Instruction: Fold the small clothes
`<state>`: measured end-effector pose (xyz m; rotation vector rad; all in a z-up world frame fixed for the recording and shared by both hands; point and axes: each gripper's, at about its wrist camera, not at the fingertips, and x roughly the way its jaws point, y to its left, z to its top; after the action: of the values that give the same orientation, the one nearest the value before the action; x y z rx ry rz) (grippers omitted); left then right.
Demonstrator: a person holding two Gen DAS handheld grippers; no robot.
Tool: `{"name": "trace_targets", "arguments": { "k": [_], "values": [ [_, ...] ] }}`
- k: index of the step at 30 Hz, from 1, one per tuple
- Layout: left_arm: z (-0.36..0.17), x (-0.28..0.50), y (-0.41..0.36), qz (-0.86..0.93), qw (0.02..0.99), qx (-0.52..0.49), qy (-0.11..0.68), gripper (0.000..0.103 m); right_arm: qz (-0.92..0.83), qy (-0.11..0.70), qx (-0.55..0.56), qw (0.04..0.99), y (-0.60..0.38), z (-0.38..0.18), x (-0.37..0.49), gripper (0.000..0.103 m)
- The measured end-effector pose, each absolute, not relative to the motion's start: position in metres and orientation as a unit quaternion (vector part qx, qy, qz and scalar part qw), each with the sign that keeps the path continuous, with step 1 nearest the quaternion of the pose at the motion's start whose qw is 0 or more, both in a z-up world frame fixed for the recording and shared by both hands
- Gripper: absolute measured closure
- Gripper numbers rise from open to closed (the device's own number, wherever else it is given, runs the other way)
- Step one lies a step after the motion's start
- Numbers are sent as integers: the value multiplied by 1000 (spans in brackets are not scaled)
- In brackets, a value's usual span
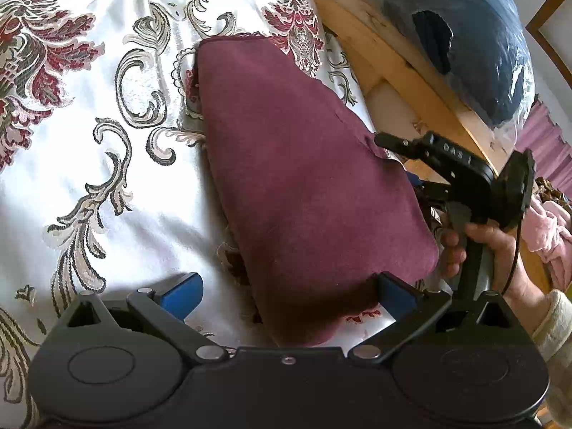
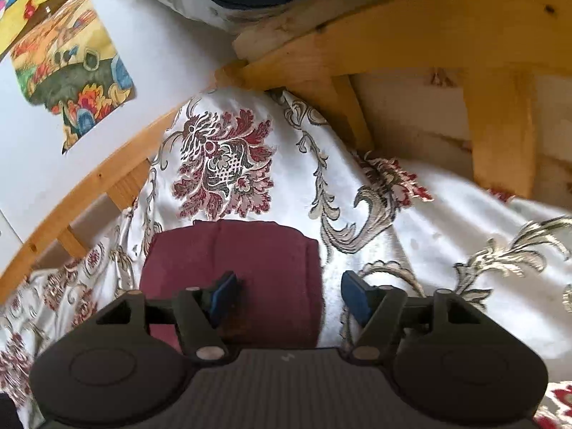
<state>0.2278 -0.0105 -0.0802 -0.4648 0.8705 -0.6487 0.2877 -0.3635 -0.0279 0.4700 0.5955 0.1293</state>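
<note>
A folded maroon cloth point(image 1: 304, 186) lies flat on the floral bedspread point(image 1: 89, 143). My left gripper point(image 1: 286, 295) is open, its blue pads on either side of the cloth's near edge, above it. My right gripper point(image 1: 389, 143) shows in the left wrist view at the cloth's right edge, held by a hand point(image 1: 500, 250). In the right wrist view the right gripper point(image 2: 291, 296) is open over the cloth point(image 2: 232, 261); its left pad is over the cloth and its right pad is over the bedspread point(image 2: 447, 207).
A wooden bed frame point(image 1: 393, 57) runs along the right, also in the right wrist view point(image 2: 393, 46). A plastic-wrapped dark bundle point(image 1: 482, 35) lies on it. Pink clothes point(image 1: 550, 228) sit at the far right. A colourful poster point(image 2: 68, 71) hangs on the wall.
</note>
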Motion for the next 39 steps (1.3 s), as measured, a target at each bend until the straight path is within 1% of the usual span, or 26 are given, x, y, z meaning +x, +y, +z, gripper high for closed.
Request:
{"name": "trace_targets", "arguments": {
  "k": [5, 7, 9, 12, 15, 19, 39],
  "values": [
    [-81, 227, -10, -306, 830, -223, 410, 0, 77, 331, 219, 915, -358, -36, 322, 29],
    [-81, 227, -9, -307, 829, -224, 410, 0, 89, 343, 214, 910, -355, -40, 335, 22],
    [-82, 227, -10, -307, 829, -222, 410, 0, 113, 351, 198, 908, -351, -46, 341, 8],
    [-82, 227, -11, -307, 830, -217, 411, 0, 131, 339, 183, 914, -347, -52, 336, 5],
    [-82, 227, -11, -308, 831, -213, 411, 0, 153, 323, 197, 913, -351, -57, 329, 1],
    [-82, 227, -12, -307, 832, -211, 411, 0, 165, 307, 221, 911, -358, -60, 325, 1],
    [-81, 229, -12, -306, 833, -209, 412, 0, 160, 303, 206, 917, -355, -60, 326, 1]
  ]
}}
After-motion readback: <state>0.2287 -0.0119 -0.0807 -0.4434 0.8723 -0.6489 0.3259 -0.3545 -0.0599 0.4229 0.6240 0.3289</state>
